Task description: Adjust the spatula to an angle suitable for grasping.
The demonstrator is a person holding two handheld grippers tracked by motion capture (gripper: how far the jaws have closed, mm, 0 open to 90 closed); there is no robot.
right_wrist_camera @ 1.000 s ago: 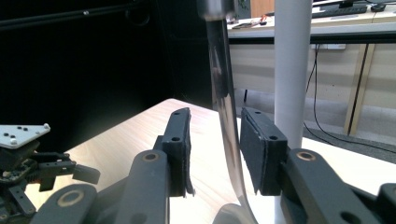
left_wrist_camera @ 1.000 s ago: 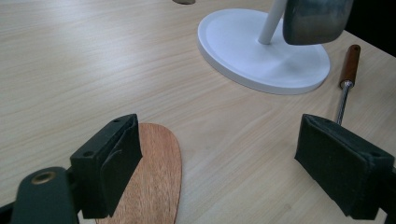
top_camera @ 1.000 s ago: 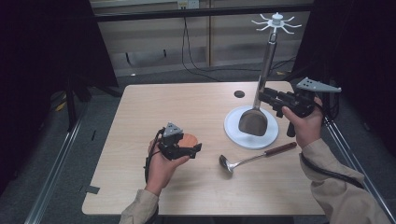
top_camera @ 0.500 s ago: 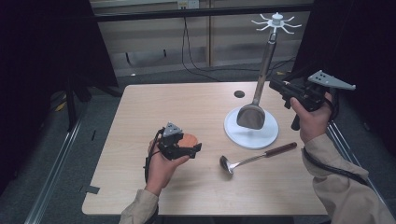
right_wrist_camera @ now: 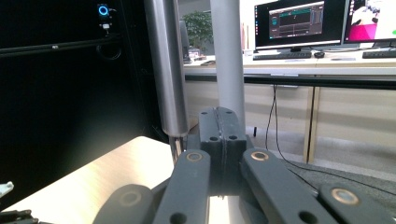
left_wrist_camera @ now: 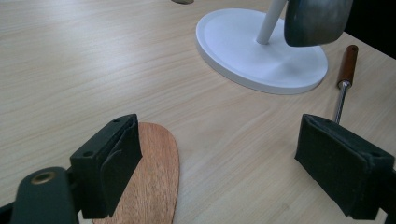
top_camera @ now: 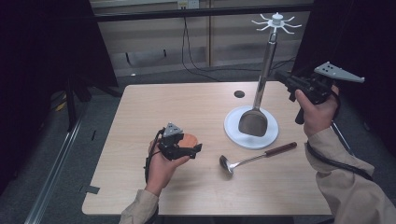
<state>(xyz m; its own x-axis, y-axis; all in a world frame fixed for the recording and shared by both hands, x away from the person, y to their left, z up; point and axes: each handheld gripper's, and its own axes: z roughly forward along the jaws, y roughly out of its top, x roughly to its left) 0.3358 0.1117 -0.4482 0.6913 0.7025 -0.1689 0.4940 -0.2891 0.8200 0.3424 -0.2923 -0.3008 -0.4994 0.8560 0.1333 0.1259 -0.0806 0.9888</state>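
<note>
A white rack stands on a round base (top_camera: 275, 133) with a pole (right_wrist_camera: 227, 56) and hooks on top (top_camera: 276, 21). A metal spatula hangs from it, its handle (right_wrist_camera: 166, 65) beside the pole and its dark blade (top_camera: 253, 122) just over the base. My right gripper (top_camera: 279, 76) is held up to the right of the handle, pointing at it, shut with nothing between the pads (right_wrist_camera: 219, 128). My left gripper (left_wrist_camera: 219, 163) rests low over the table, open, one jaw above a flat oval wooden piece (left_wrist_camera: 156, 172). A ladle (top_camera: 254, 158) lies in front of the base.
The ladle's brown wooden handle end (left_wrist_camera: 348, 63) points toward the table's right edge. A small dark hole (top_camera: 239, 94) sits in the tabletop behind the base. Bare wood stretches left of the rack (top_camera: 177, 107). Desks with monitors (right_wrist_camera: 289, 21) stand beyond the table.
My right hand has lifted and drawn back to the right, away from the spatula's handle. The left hand and the things on the table have stayed put.
</note>
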